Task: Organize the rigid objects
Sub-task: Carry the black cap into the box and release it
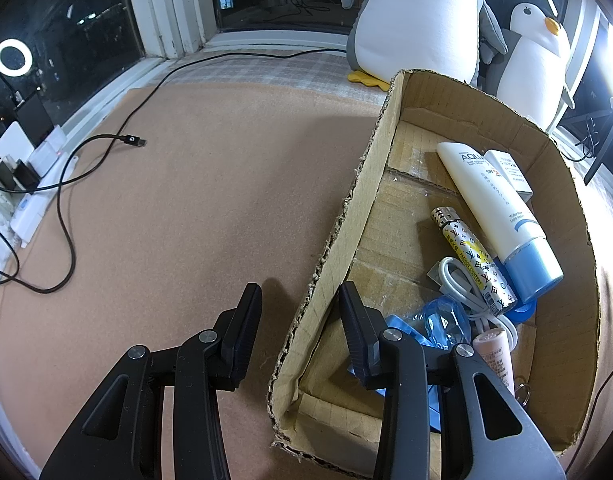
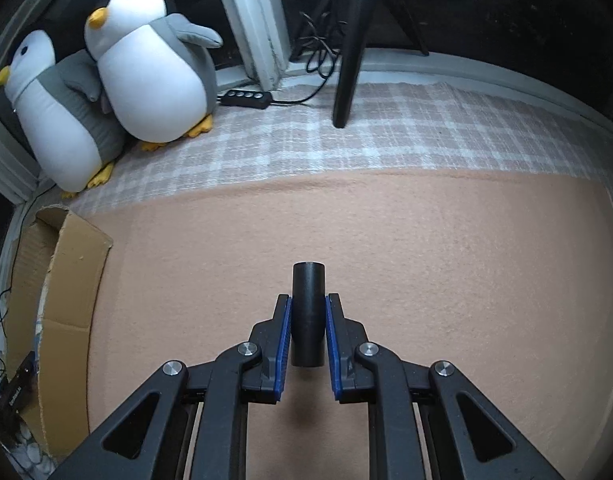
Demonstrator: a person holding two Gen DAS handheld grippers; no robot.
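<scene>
At the lower middle of the left wrist view, the left tool (image 1: 300,292) stands released. Its black fingers (image 1: 246,320) straddle the near wall of the cardboard box (image 1: 366,200), one outside and one inside, with a gap showing on each side. The box fills the right half of the frame on the peach mat (image 1: 186,220). Inside it lie a white tube with a blue cap (image 1: 490,208), a patterned lighter (image 1: 472,260) and a coiled white cable (image 1: 462,284). A black cable (image 1: 106,140) trails across the mat at the left.

In the right wrist view, low in the centre, the right tool (image 2: 308,300) is clenched on a black cylinder (image 2: 308,292). The blue pads (image 2: 287,332) press its sides and its far end juts past the fingertips. The box shows at the left edge, and two plush penguins (image 2: 154,68) sit at the upper left.
</scene>
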